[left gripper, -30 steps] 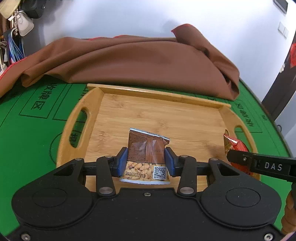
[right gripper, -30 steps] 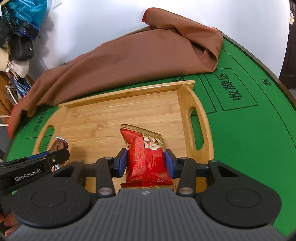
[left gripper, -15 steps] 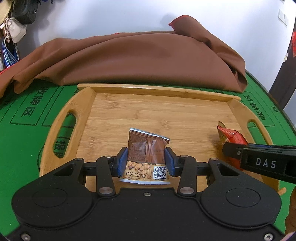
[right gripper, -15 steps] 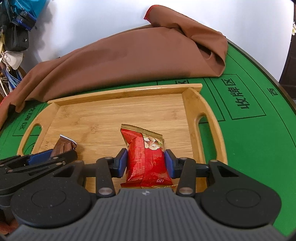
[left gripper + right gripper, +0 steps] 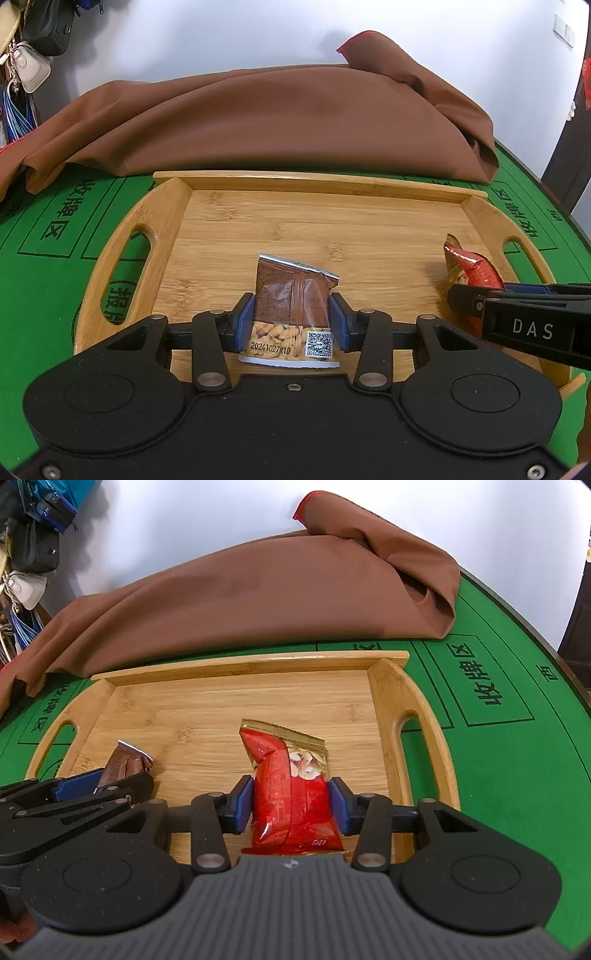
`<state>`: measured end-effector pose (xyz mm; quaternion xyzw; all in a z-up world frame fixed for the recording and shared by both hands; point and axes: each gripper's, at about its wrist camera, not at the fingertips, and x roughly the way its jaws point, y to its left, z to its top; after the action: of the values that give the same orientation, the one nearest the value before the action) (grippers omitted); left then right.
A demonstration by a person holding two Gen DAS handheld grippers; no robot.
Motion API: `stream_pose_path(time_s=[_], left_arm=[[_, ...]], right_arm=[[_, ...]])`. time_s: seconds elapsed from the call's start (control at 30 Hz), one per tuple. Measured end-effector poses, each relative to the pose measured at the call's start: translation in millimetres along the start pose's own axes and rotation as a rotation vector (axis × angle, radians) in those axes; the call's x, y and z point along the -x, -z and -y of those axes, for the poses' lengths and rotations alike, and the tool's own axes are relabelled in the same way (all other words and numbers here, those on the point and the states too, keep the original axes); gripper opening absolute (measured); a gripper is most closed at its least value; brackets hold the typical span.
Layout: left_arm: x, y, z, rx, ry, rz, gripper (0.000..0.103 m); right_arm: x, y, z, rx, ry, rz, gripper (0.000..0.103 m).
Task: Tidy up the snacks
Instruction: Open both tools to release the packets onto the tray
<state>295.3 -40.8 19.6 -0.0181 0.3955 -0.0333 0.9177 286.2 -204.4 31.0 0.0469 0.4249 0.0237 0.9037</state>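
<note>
The left gripper (image 5: 291,319) clenches a brown snack packet (image 5: 291,295) and the right gripper (image 5: 291,805) a red one (image 5: 291,794); lower both flat onto the wooden tray (image 5: 317,221), well apart, before releasing.

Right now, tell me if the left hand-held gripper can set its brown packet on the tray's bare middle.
Probably yes: the left hand-held gripper holds the brown packet over the tray, with bare wood ahead; the red packet sits off right.

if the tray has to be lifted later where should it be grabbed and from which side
Probably by its two end handles. The wooden tray has a slot cut through each raised short end, one on the right and one on the left. Come in from outside each end, one finger through the slot, so the jaws close across the handle bar.
</note>
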Motion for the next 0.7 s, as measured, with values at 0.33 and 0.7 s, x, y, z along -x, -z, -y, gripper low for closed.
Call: stream_pose_path(time_s=[0.33,0.7], left_arm=[[0,2,4,-0.017,-0.012,0.013,0.041],[13,4,-6,0.016,0.01,0.031,0.069]], right_arm=[[-6,3,-1,0.005,-0.008,-0.006,0.053],[5,6,-1,0.023,-0.023,0.022,0.076]])
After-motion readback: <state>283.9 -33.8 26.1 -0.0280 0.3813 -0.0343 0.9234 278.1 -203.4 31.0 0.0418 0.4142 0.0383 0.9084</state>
